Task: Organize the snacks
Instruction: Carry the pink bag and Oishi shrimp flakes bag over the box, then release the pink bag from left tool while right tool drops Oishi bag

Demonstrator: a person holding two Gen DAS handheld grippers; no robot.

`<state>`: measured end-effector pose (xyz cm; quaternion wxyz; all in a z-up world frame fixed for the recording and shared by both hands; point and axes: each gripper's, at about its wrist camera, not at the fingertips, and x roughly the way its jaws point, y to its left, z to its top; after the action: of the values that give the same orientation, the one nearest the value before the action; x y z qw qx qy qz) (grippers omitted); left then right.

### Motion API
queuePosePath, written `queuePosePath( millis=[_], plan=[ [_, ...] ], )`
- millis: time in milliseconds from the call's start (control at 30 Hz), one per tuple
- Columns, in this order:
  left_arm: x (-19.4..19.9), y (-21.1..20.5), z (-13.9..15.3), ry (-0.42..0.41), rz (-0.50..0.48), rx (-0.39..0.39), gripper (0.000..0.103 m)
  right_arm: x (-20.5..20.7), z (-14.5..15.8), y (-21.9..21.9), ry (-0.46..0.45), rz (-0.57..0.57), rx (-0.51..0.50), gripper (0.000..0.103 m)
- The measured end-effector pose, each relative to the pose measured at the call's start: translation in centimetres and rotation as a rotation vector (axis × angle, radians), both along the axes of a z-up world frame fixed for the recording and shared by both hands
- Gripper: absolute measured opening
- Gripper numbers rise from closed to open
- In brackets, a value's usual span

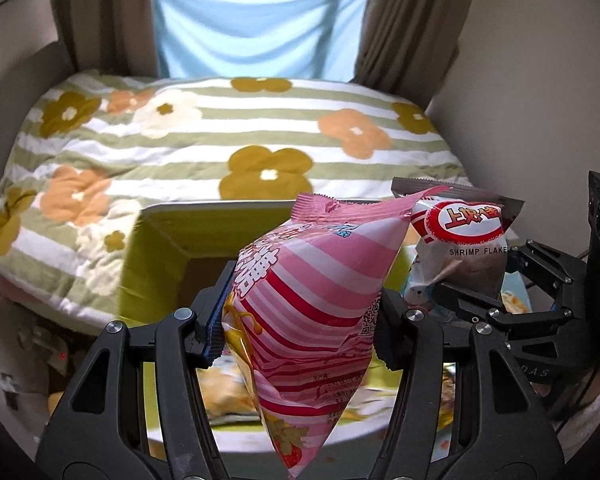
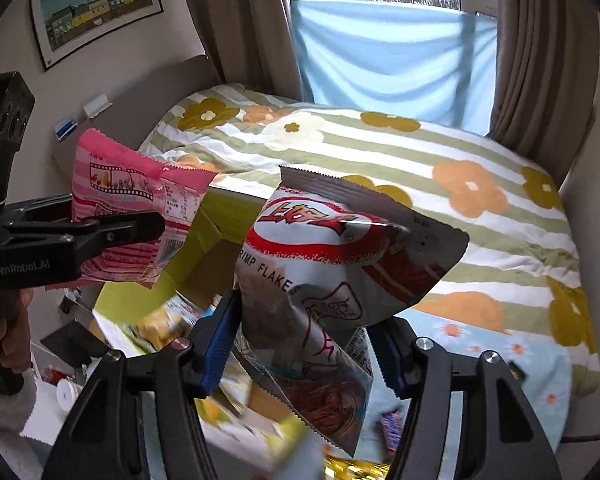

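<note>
My left gripper (image 1: 300, 320) is shut on a pink striped snack bag (image 1: 312, 304) and holds it upright above the green box (image 1: 155, 264). The pink bag also shows in the right wrist view (image 2: 135, 208), clamped in the left gripper (image 2: 155, 226). My right gripper (image 2: 304, 340) is shut on a silver and red shrimp flakes bag (image 2: 332, 264), held in the air to the right of the pink bag. In the left wrist view the shrimp flakes bag (image 1: 460, 236) sits at the right, with the right gripper (image 1: 452, 292) below it.
A bed with a flowered striped quilt (image 1: 219, 140) lies behind the box. Several loose snack packs (image 2: 235, 400) lie blurred below the grippers. A light blue cloth (image 2: 380, 48) hangs at the window between brown curtains. A framed picture (image 2: 95, 8) hangs on the left wall.
</note>
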<state>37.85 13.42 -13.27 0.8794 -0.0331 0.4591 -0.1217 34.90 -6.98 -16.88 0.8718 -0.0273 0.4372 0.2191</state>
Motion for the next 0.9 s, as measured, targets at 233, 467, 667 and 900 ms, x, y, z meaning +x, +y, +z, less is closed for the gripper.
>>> queuePosePath(
  millis=[233, 467, 667, 900],
  plan=[
    [3.7, 4.4, -5.2, 0.106, 0.005, 0.024, 0.054, 2.6, -3.0, 4.8, 0.077, -0.029, 0.010, 0.058],
    [5.5, 5.9, -9.0, 0.176, 0.037, 0.027, 0.055, 4.2, -4.6, 5.9, 0.120, -0.032, -0.009, 0.058],
    [5.9, 5.7, -9.1, 0.137, 0.067, 0.052, 0.103, 4.9, -5.3, 6.1, 0.137, -0.033, -0.007, 0.058],
    [4.7, 7.0, -7.4, 0.113, 0.110, 0.006, 0.103, 4.6, -5.0, 6.0, 0.119, -0.030, -0.011, 0.058]
  ],
)
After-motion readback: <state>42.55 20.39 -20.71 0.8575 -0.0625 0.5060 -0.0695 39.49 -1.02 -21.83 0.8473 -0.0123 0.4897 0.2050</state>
